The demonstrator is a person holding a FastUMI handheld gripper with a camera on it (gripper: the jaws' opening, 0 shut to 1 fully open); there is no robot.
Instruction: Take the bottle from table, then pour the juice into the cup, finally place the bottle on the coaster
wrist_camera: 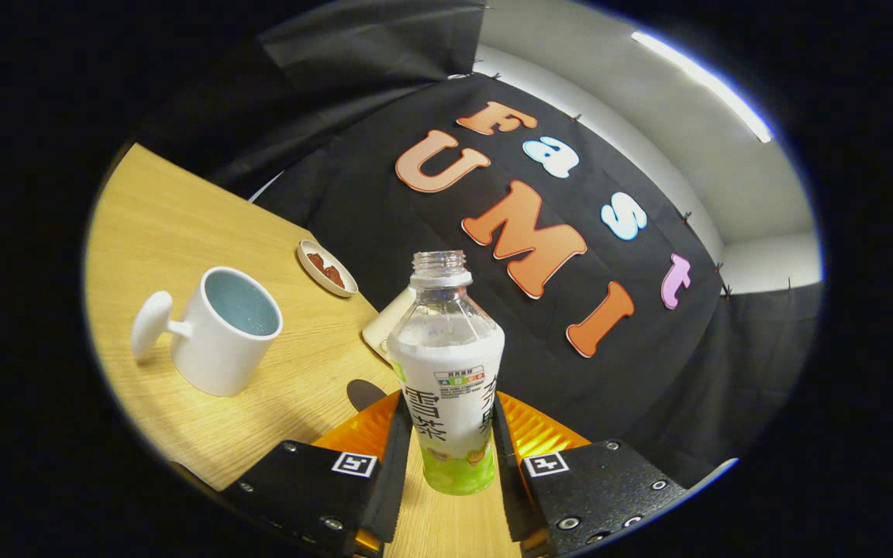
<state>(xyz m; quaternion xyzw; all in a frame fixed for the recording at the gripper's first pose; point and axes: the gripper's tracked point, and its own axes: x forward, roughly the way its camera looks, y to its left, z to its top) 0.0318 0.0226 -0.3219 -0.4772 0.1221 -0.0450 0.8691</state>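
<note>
An uncapped clear bottle (447,380) with a white and green label stands between my fingers, and my gripper (446,449) is shut on its lower half. The whole scene leans, so the bottle is held tilted over the wooden table (152,225). A white cup (222,329) with a knob-like handle sits beyond and to the left of the fingers, its pale inside showing. A cream coaster (386,324) lies just behind the bottle, partly hidden by it.
A small oval dish (327,268) with reddish-brown pieces rests near the table's far edge, past the cup. The black cloth wall hangs right behind the table. A dark spot (365,392) lies on the table beside the left finger.
</note>
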